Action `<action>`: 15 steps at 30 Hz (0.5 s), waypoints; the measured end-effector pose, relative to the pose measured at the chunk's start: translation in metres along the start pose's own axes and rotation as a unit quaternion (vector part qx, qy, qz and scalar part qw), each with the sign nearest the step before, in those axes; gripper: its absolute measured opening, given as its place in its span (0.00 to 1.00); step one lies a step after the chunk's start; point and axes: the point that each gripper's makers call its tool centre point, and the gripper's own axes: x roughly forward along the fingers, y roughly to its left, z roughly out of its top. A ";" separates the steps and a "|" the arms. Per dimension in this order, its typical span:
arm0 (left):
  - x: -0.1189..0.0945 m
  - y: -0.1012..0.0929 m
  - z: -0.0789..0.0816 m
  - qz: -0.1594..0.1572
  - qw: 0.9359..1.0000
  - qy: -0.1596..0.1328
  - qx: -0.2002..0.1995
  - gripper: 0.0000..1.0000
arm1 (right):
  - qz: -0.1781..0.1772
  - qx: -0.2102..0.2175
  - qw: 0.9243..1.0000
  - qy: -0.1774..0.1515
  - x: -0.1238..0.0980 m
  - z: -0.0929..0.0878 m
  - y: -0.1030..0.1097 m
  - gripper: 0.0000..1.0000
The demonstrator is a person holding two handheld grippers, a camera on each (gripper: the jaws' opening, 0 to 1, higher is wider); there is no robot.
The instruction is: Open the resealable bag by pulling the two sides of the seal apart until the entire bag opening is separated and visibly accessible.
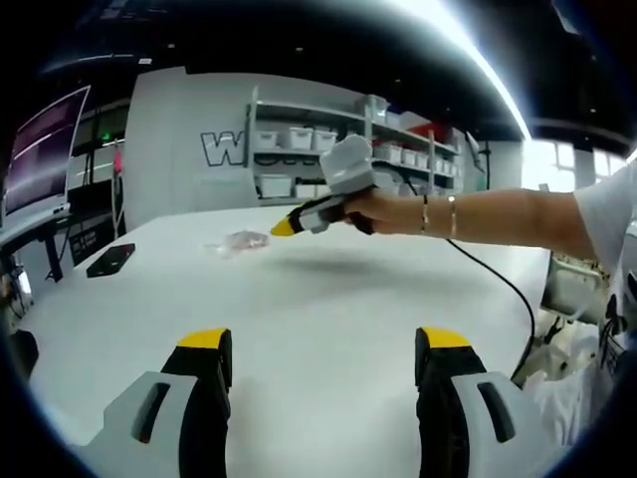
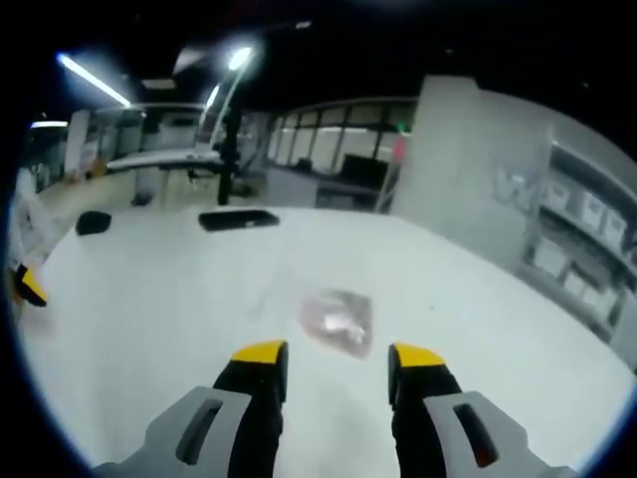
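Bag (image 2: 337, 321) lies untouched and apparently sealed on the counter (image 2: 149, 329), right gripper (image 2: 336, 357) hovering wide-fingered near it, left gripper (image 1: 323, 344) wide and well back.

A large outlined "W" stands on the grey wall (image 1: 189, 139), the rest hidden behind shelves (image 1: 328, 149).

Glaring ceiling strip light (image 1: 478, 60), fisheye-bent edges, blurred right gripper view.

My jaws stood apart over the white table (image 1: 328, 299); the right gripper (image 1: 289, 224) hovered beside the bag (image 1: 239, 242).
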 end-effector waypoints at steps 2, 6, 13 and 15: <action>0.000 0.000 0.000 0.000 1.000 -0.001 0.000 0.74 | 0.005 -0.003 1.000 -0.001 0.002 0.001 0.002 0.39; 0.000 0.000 0.002 0.000 1.000 -0.001 0.001 0.74 | 0.007 -0.009 1.000 0.000 0.006 0.002 0.002 0.39; -0.001 0.004 0.005 0.002 1.000 -0.005 0.001 0.74 | 0.011 -0.026 1.000 0.000 0.012 0.004 0.004 0.37; -0.001 0.004 0.004 0.002 1.000 -0.005 0.000 0.74 | 0.012 -0.030 0.999 0.001 0.015 0.005 0.004 0.37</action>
